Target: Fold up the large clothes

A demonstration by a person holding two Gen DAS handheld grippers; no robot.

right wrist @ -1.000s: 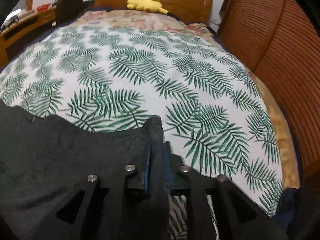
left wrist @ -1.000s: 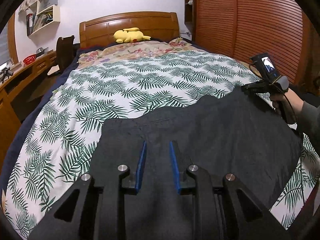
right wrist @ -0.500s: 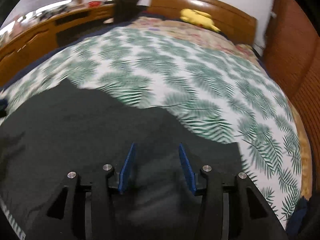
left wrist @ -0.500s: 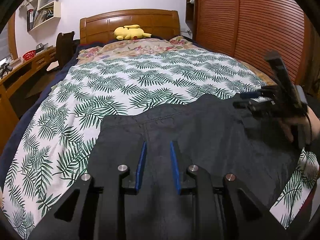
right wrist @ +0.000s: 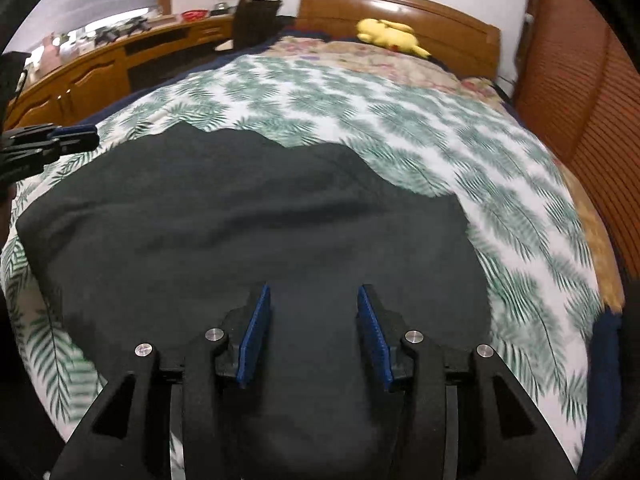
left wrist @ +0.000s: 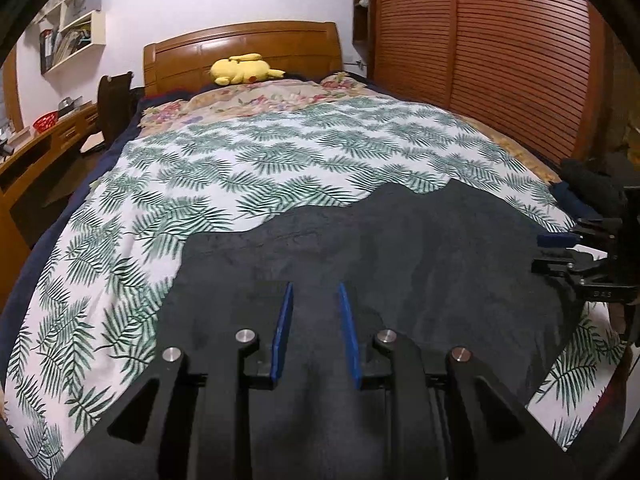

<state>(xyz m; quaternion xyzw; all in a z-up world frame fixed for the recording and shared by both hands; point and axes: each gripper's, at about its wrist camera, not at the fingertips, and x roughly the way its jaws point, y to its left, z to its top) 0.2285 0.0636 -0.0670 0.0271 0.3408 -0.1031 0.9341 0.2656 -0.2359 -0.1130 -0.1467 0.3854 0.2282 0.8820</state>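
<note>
Palm-leaf bedspread runs up to the wooden headboard, and the dark garment lies spread flat on the bed's near end. A second ago my right claw pinched the garment's far corner; now it has let go and swung back over the middle, pads apart with nothing between them. My left claw hovers slightly parted over the cloth, gripping nothing. So that corner is laid down, and I judge one fold done. Near hem is hidden beneath both claws; folded layers are hard to read in the dark fabric.
</note>
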